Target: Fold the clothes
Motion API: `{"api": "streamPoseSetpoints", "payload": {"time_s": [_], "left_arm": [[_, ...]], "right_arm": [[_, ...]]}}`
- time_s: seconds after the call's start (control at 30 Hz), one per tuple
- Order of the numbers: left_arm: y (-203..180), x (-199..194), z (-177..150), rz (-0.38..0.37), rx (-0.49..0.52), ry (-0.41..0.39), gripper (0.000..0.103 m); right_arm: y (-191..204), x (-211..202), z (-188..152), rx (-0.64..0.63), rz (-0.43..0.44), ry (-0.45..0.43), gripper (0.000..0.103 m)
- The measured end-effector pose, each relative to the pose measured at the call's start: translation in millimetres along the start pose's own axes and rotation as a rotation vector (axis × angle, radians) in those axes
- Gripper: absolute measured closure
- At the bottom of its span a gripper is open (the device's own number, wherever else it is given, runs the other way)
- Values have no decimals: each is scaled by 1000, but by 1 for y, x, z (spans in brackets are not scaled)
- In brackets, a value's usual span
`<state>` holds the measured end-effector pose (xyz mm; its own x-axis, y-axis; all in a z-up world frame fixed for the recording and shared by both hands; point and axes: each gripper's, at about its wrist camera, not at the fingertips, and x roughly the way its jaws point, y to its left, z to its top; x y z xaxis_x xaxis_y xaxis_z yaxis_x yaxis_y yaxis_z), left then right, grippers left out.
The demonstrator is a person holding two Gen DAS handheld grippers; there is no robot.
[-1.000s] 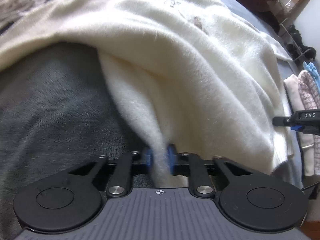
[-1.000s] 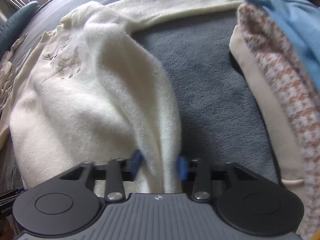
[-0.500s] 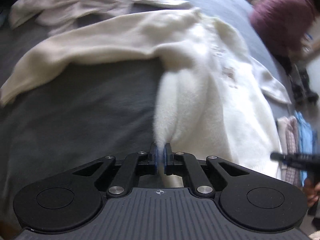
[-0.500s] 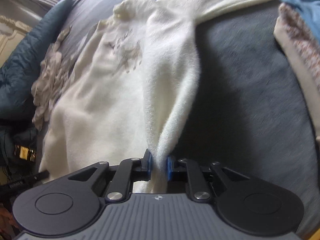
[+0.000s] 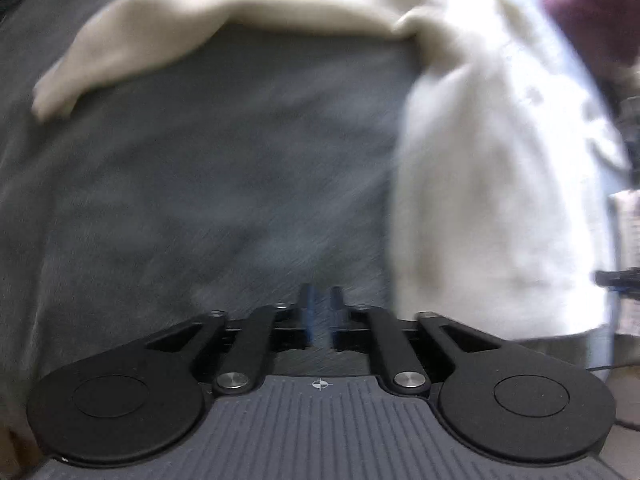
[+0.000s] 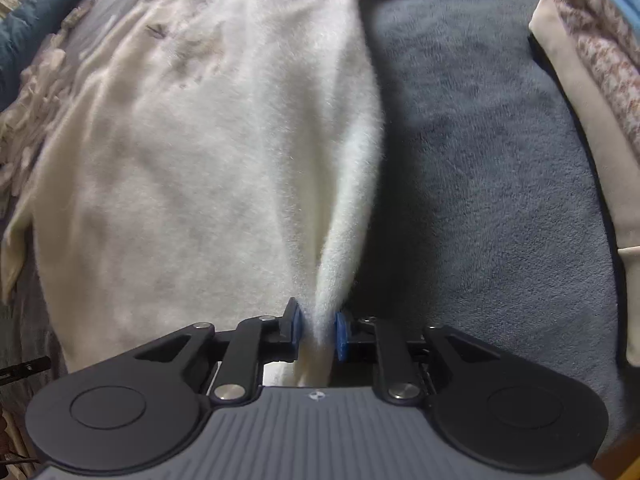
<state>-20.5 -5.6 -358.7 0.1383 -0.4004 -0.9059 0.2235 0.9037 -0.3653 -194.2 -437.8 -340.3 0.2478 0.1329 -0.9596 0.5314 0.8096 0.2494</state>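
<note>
Closest to me, my left gripper has its jaws opening, a narrow gap between them and nothing in it, only the grey blanket showing through (the view is smeared with motion). The white sweater lies just to the right of those fingers, apart from them, its body running up the right side of the blanket. One sleeve stretches leftward across the far part of the blanket.

On my right gripper the jaws are opening too, yet a pinched fold of the sweater stands between the blue pads, and whether they press it I cannot tell. From there the fold rises away as a ridge, the rest of the garment spreading flat to the left. Bare blanket lies to the right. At the blanket's right edge sits a stack of folded clothes, cream under a pink weave. Far left, a teal quilt.
</note>
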Motion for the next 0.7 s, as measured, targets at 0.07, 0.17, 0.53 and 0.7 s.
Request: {"api": "streamPoseSetpoints", "payload": {"time_s": [0.07, 0.17, 0.53, 0.7], "left_arm": [[-11, 0, 5, -65, 17, -10, 66], [-32, 21, 9, -122, 68, 35, 56], [-43, 69, 4, -72, -19, 78, 84], [-40, 50, 7, -63, -43, 56, 95]], "right_arm": [[-1, -5, -1, 19, 7, -5, 72], [-8, -11, -7, 75, -10, -19, 66], [-54, -34, -48, 373, 73, -131, 62], [-73, -24, -57, 500, 176, -172, 61]]}}
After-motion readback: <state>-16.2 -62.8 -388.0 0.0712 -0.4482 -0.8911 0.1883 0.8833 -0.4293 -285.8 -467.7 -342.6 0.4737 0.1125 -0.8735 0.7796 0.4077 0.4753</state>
